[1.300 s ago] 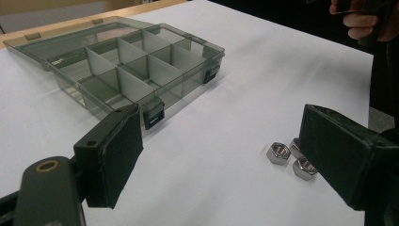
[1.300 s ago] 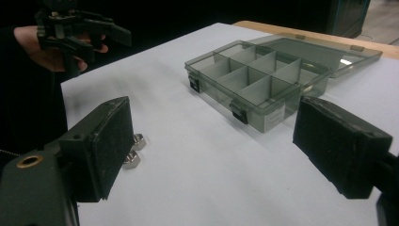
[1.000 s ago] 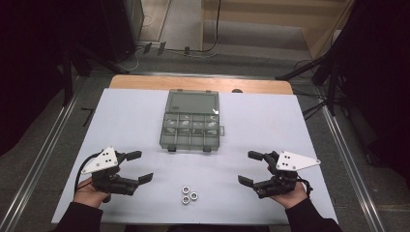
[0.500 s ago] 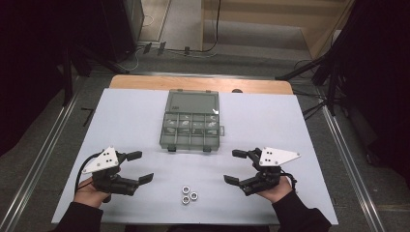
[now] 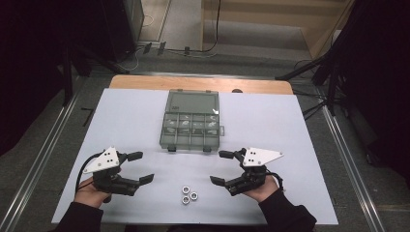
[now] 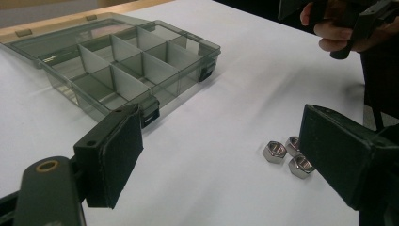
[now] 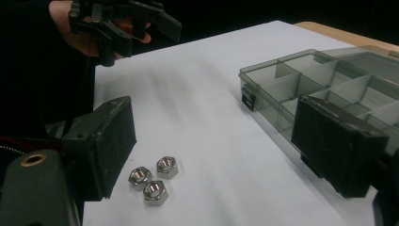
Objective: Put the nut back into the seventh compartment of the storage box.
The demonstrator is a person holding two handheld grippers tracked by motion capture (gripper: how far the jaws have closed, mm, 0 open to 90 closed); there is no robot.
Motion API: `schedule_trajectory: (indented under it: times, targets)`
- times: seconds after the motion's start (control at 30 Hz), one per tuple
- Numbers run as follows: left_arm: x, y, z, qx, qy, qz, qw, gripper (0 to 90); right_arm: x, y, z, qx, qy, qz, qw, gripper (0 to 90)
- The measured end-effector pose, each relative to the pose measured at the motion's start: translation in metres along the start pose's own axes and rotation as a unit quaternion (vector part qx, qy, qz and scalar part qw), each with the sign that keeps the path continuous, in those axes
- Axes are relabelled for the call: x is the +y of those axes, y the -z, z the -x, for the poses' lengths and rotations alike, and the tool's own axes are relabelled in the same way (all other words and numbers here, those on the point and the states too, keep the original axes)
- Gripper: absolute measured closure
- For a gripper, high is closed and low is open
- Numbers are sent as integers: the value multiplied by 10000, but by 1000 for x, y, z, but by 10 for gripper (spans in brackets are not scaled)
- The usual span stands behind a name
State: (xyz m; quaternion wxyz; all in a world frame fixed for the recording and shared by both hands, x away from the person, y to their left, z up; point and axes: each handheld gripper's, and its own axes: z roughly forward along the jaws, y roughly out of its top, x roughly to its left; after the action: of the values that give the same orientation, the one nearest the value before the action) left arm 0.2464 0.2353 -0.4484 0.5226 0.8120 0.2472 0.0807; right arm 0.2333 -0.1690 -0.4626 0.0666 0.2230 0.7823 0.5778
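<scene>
**Nuts waited between two spread grippers**

Three small silver hexagonal steel nuts (image 5: pixel 188 195) lay clustered at the near edge of the white bench (image 5: pixel 300 130), within easy reach. The left gripper (image 5: pixel 141 167) and right gripper (image 5: pixel 218 167) flanked them, jaws spread and empty. The smoky transparent plastic compartment box (image 5: pixel 189 126) sat open farther back, probably ready to receive them.

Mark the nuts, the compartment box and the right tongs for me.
nuts (image 5: pixel 188 194), high view, on the middle of the three-nut cluster.
compartment box (image 5: pixel 189 143), high view, on its front wall.
right tongs (image 5: pixel 220 167), high view, midway between the two open fingertips.
</scene>
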Motion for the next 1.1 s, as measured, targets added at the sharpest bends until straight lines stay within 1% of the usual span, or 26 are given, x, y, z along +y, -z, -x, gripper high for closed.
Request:
schedule_trajectory:
  times: [0.13, 0.43, 0.53, 0.67, 0.8, 0.83, 0.87, 0.93, 1.0, 1.03, 1.07, 1.1]
  targets:
    - [0, 0, 0, -6, -1, -5, 10000, 147, 2, -10, -4, 62, 47, -14, 10000, 155]
    - [0, 0, 0, -20, 17, -16, 10000, 147, 4, -23, -10, 101, 111, -75, 9999, 161]
    - [0, 0, 0, -17, 20, -33, 10000, 147, 6, -28, -11, 54, 89, -93, 9999, 162]
    - [0, 1, -1, -6, 25, -57, 10000, 147, 7, -33, -12, -13, 147, -249, 9996, 163]
    - [-1, 1, -1, 5, 33, -64, 10000, 147, 14, -34, -14, -147, 334, -627, 9974, 162]
    - [-1, 1, -1, 2, 34, -74, 10000, 147, 17, -35, -16, -192, 413, -779, 9959, 163]
    - [-1, 1, -1, 10, 35, -72, 10000, 147, 19, -35, -17, -183, 439, -916, 9947, 165]
    - [-1, 0, -1, 13, 35, -79, 10000, 147, 21, -36, -18, -113, 409, -1060, 9935, 165]
    - [-1, 1, -1, 16, 42, -100, 9999, 147, 23, -36, -18, -24, 309, -1199, 9923, 167]
    - [-1, 0, -1, 18, 40, -106, 9999, 147, 24, -37, -17, 37, 232, -1322, 9909, 169]
    - [-1, 0, -2, 12, 39, -136, 9999, 147, 25, -38, -16, 58, 201, -1543, 9878, 172]
    - [-1, 0, -2, 12, 39, -136, 9999, 147, 25, -38, -16, 58, 201, -1543, 9878, 172]
